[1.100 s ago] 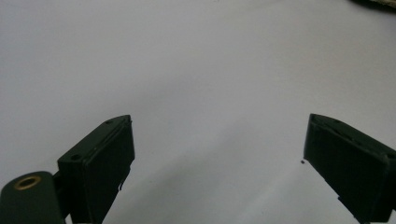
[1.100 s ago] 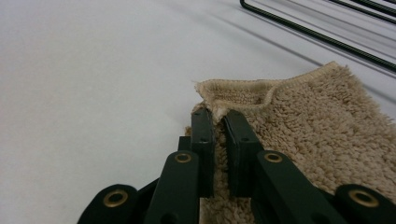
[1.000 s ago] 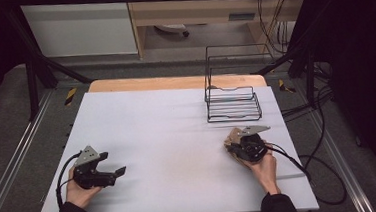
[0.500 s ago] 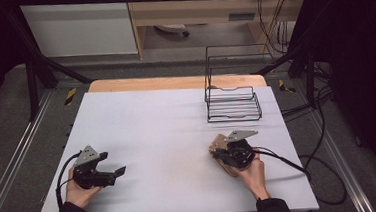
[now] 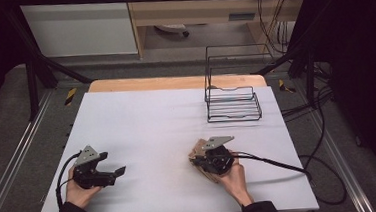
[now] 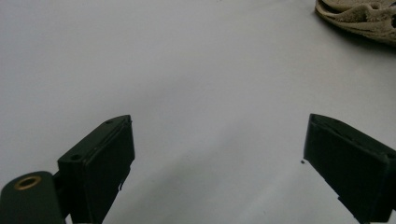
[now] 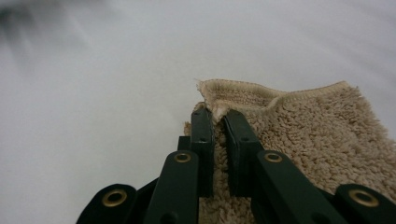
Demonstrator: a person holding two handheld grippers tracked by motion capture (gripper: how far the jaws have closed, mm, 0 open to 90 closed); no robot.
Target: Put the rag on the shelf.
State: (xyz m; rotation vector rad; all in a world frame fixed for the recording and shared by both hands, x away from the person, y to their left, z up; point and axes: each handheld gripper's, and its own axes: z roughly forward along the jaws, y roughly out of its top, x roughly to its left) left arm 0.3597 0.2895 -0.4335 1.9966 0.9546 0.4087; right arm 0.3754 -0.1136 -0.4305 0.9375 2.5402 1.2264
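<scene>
Dragged leftward, right gripper [image 5: 198, 158] fingers [image 7: 203, 140] pinch the towel [image 7: 299, 140] edge; left gripper [image 5: 114, 172] fingers spread.

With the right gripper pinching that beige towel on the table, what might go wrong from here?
1. The right gripper holds the towel only near its hemmed edge, so the cloth may slip out of the jaws if pulled.
2. Most of the towel lies bunched under the hand, so it may drag and fold over on the white table.
3. The left gripper is open and apart from the towel, so nothing steadies the far side.
</scene>
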